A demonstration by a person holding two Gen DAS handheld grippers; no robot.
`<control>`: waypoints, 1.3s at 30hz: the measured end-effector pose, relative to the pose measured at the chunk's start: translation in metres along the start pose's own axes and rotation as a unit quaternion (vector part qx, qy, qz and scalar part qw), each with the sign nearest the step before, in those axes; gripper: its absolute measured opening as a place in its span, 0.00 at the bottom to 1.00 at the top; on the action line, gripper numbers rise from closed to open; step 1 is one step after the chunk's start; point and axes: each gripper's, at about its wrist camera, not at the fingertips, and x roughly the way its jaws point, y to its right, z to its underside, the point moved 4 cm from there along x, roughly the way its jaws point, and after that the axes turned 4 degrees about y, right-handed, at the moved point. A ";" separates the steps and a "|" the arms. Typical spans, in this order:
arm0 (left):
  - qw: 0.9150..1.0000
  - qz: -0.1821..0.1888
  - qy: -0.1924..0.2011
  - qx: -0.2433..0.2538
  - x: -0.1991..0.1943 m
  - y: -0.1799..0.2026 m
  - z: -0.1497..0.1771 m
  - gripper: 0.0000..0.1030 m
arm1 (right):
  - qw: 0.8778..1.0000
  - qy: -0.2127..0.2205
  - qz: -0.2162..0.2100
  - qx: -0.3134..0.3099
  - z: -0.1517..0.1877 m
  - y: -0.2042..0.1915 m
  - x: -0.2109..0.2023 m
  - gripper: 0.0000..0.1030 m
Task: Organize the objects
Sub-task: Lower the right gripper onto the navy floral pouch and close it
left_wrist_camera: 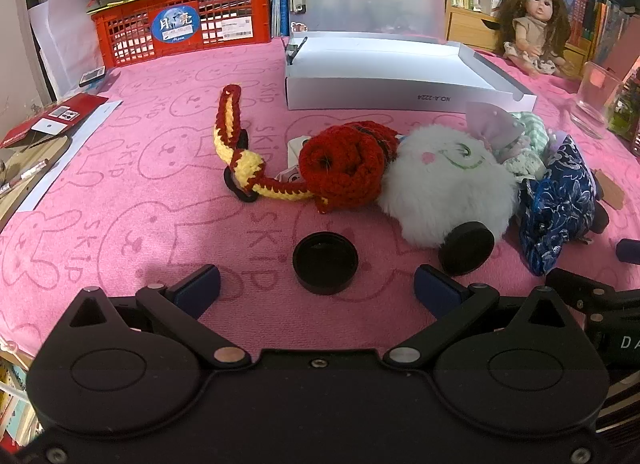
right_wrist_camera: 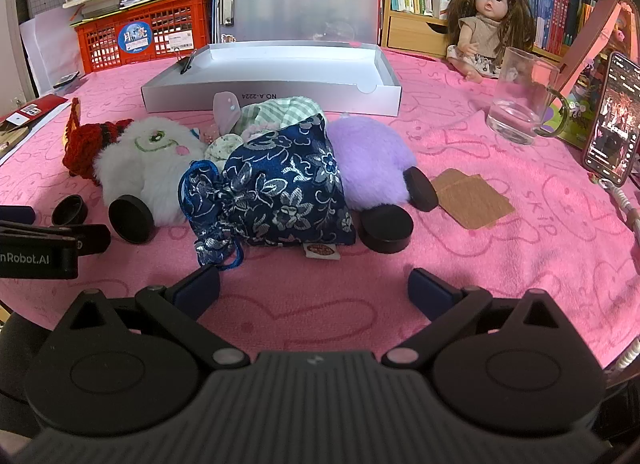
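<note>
Black hinged linkages with blue rubbery pads: we note the left gripper (left_wrist_camera: 316,288) and the right gripper (right_wrist_camera: 314,288) both spread wide, holding nothing, above the pink terry cloth printed with rabbits (right_wrist_camera: 500,264). Just beyond our left pads sits a round black plastic cap (left_wrist_camera: 325,263), hollow side up. Ahead of our right pads slumps the navy brocade drawstring pouch with silver flowers (right_wrist_camera: 288,188), touching a fluffy white plush (right_wrist_camera: 148,168) and a lilac fuzzy plush (right_wrist_camera: 368,156). Farther back lies the shallow grey cardboard box (right_wrist_camera: 272,98), open.
</note>
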 end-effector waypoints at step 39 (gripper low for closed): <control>0.999 0.028 0.042 0.016 -0.016 -0.001 -0.001 0.45 | 0.995 0.082 -0.030 -0.041 -0.030 -0.023 -0.007 0.92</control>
